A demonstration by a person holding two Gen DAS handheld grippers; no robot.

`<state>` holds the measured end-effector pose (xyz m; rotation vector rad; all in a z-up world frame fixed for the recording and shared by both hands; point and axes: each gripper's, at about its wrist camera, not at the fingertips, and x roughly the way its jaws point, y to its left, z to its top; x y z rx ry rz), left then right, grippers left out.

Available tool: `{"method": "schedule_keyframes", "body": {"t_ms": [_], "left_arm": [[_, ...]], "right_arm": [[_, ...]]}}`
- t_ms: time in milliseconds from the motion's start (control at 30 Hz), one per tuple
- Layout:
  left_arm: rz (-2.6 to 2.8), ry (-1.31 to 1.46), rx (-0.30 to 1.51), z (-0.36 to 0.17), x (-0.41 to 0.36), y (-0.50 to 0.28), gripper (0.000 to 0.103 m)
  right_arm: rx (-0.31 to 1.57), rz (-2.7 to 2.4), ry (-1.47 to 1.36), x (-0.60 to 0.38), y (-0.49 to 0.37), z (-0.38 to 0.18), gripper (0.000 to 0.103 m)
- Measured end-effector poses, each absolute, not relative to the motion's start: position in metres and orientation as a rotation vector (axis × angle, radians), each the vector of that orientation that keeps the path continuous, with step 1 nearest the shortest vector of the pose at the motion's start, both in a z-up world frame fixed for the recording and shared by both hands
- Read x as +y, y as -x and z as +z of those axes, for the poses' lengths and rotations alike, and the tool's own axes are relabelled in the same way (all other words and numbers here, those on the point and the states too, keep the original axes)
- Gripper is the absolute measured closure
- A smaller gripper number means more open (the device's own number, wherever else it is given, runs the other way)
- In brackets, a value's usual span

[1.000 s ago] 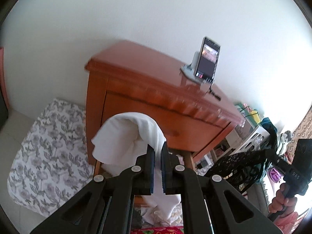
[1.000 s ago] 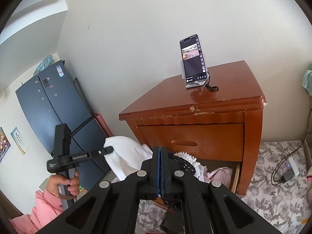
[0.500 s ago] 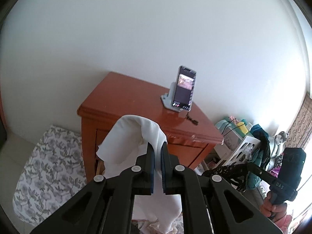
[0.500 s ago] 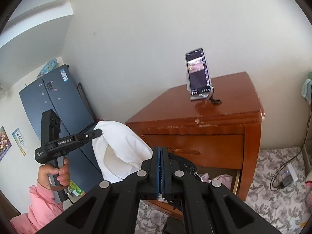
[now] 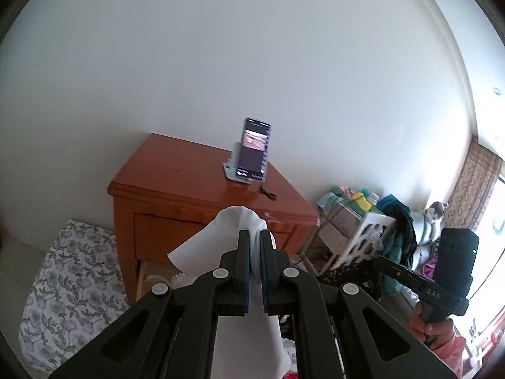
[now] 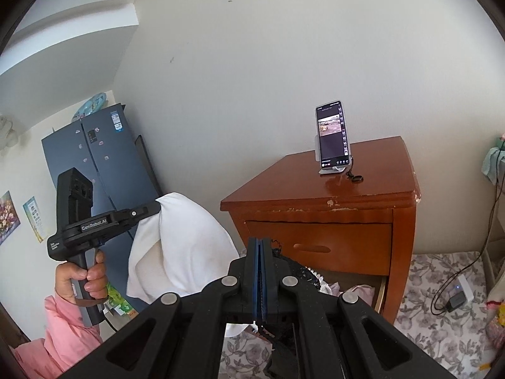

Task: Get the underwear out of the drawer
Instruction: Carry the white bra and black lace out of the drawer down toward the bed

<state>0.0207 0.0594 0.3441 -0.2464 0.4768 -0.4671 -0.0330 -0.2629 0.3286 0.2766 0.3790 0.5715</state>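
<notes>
Hanging in the air before the wooden nightstand [image 6: 331,208], the white underwear [image 5: 202,252] is clamped in the left claw [image 5: 255,240]. The right claw [image 6: 260,246] pinches black lace underwear [image 6: 295,268] above the open drawer [image 6: 377,287].

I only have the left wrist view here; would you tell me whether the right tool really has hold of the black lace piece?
Observer: Yes, the right tool is shut on the black lace garment, which trails down beneath it.
Operator: Thank you. Is there anything in the drawer?
Observer: The lower drawer stands open with pale pink clothing inside.
Operator: And how does my white piece hang?
Observer: The white garment hangs free from the left tool, beside the nightstand and not touching it.
</notes>
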Motion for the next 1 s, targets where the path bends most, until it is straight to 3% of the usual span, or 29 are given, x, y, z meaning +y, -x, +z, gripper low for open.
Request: {"method": "schedule_keyframes", "body": {"t_ms": [200, 667, 1000], "left_arm": [[-0.498, 0.215, 0.516, 0.318, 0.044, -0.003, 0.097], [-0.479, 0.17, 0.771, 0.197, 0.015, -0.022, 0.098], [-0.482, 0.116, 0.901, 0.139, -0.017, -0.041, 0.097]], "right_arm": [[0.412, 0.558, -0.261, -0.26, 0.047, 0.306, 0.102], [0.697, 0.478, -0.205, -0.245, 0.015, 0.181, 0.102], [0.884, 0.44, -0.113, -0.229, -0.009, 0.103, 0.101]]}}
